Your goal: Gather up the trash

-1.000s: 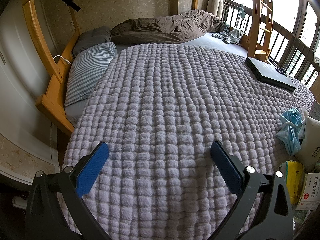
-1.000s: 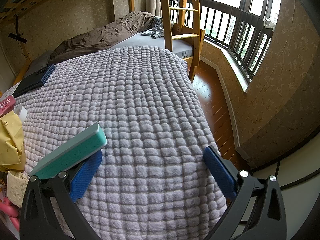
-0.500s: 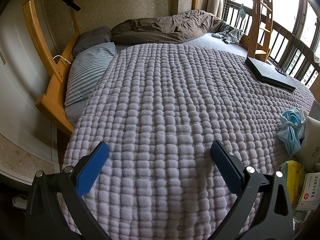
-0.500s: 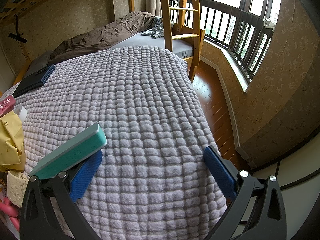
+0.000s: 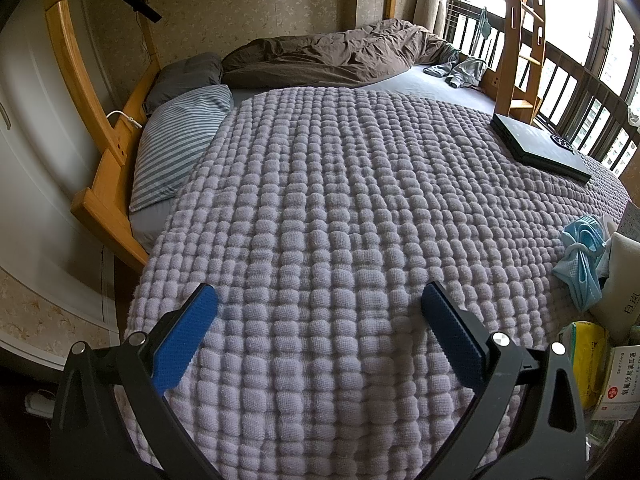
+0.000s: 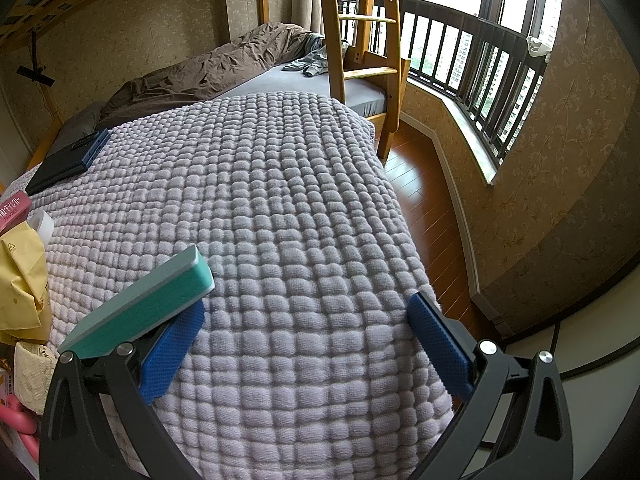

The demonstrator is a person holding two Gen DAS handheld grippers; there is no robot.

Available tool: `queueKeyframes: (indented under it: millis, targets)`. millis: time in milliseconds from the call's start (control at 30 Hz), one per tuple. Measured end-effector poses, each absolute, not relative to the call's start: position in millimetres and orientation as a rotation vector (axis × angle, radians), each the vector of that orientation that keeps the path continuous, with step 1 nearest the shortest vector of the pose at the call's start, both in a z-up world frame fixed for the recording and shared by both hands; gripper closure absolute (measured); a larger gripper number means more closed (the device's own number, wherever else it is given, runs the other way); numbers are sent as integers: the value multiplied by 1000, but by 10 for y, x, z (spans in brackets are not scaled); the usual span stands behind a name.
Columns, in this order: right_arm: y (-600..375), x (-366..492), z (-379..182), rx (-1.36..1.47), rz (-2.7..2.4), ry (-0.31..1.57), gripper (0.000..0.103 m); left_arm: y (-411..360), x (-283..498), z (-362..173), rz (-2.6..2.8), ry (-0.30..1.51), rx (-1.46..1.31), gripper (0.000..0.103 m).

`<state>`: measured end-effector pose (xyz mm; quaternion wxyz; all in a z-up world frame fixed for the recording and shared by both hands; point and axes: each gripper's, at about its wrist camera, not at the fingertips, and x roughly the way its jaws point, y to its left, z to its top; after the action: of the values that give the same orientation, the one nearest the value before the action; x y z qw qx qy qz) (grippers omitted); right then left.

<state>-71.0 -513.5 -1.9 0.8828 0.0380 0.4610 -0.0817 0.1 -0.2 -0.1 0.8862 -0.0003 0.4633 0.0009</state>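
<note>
My left gripper [image 5: 320, 308] is open and empty above the near edge of a lilac bobbled blanket [image 5: 340, 200]. Trash lies at the right edge of its view: crumpled blue face masks [image 5: 582, 256], a yellow packet [image 5: 586, 356], a white medicine box [image 5: 618, 388] and a beige pouch [image 5: 622, 284]. My right gripper [image 6: 306, 312] is open and empty over the blanket [image 6: 260, 200]. A teal flat box [image 6: 140, 308] lies beside its left finger. At the left are a yellow paper bag [image 6: 22, 280], a pink box [image 6: 12, 210] and a white roll [image 6: 40, 222].
A black laptop [image 5: 540, 146] lies on the blanket's far side; it also shows in the right wrist view [image 6: 68, 160]. A striped pillow [image 5: 180, 140], brown duvet [image 5: 340, 52], wooden bunk ladder [image 6: 360, 40], wood floor [image 6: 424, 200] and window railing [image 6: 480, 72] surround the bed.
</note>
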Motion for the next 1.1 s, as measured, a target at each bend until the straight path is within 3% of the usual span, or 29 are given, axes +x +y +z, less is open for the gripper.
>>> queueKeyframes:
  millis: [1100]
  targets:
    - [-5135, -709, -19, 79, -170, 960, 4, 116, 36, 36, 1, 963, -1, 1]
